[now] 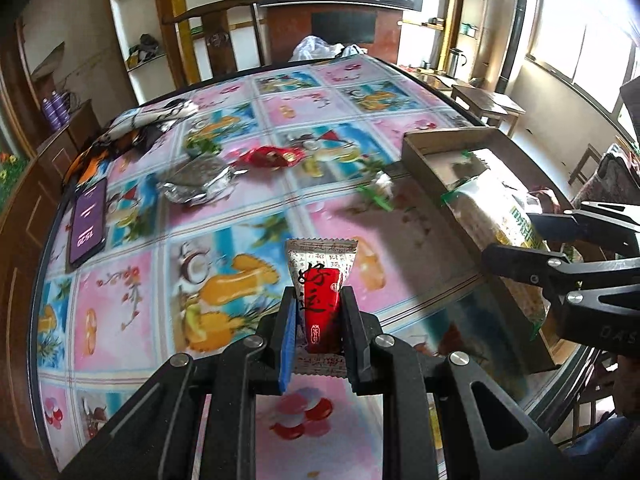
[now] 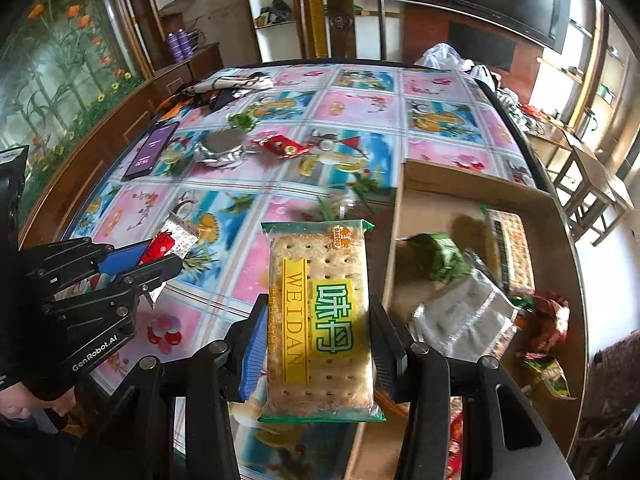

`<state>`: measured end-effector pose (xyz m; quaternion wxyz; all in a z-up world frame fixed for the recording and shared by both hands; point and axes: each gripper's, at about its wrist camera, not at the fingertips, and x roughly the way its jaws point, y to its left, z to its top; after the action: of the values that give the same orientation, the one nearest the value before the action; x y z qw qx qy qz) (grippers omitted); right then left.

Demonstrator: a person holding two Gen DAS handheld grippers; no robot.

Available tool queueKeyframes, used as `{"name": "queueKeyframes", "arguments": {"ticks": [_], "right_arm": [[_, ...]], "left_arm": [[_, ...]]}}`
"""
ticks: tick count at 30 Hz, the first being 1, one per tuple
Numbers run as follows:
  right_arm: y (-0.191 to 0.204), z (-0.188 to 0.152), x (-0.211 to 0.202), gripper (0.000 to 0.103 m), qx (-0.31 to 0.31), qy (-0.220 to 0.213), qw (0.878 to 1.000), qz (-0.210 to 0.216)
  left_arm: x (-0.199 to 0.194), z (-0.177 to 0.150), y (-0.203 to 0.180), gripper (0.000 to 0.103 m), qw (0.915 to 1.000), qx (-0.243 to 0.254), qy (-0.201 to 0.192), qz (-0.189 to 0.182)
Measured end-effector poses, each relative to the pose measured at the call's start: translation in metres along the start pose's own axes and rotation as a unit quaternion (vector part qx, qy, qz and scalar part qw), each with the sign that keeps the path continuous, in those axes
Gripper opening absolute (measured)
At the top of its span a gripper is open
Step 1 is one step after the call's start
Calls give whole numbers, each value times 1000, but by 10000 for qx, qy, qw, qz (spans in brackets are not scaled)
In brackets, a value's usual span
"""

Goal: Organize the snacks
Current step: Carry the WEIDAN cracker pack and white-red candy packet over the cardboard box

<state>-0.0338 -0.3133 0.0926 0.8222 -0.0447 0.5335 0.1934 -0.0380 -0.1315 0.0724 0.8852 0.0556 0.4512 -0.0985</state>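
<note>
My left gripper [image 1: 318, 300] is shut on a small red and white candy packet [image 1: 320, 280], held above the flowered tablecloth [image 1: 120, 300]. The same left gripper [image 2: 168, 254] and its candy packet [image 2: 168, 240] show at the left of the right wrist view. My right gripper [image 2: 318, 320] is shut on a cracker pack [image 2: 320, 320] with yellow and green print, just left of a cardboard box [image 2: 472, 184]. That right gripper [image 1: 516, 244] and cracker pack [image 1: 492, 216] appear over the box [image 1: 440, 140] in the left wrist view. Several wrapped snacks, among them a silver packet [image 2: 464, 316], lie in the box.
On the table lie a silver foil snack [image 1: 196, 182], a red wrapped candy [image 1: 270, 157], a small green-trimmed wrapper [image 1: 378, 192], a phone [image 1: 88, 224] and a crumpled cloth [image 1: 148, 122]. Plastic bags [image 1: 316, 48] sit at the far edge. A chair [image 1: 218, 20] stands behind the table.
</note>
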Motion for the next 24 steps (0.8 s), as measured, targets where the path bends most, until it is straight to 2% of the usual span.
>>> {"name": "queueKeyframes", "arguments": {"ticks": [17,24], "right_arm": [[-50,-10,-17,50,419,-72,9986,-312],[-89,-12,-29,50,875,-141,9948,-508]], "left_arm": [[8,26,-57,20,9982,441,-110,-396],[11,38,-84,20,9959,661,-164,-594]]}}
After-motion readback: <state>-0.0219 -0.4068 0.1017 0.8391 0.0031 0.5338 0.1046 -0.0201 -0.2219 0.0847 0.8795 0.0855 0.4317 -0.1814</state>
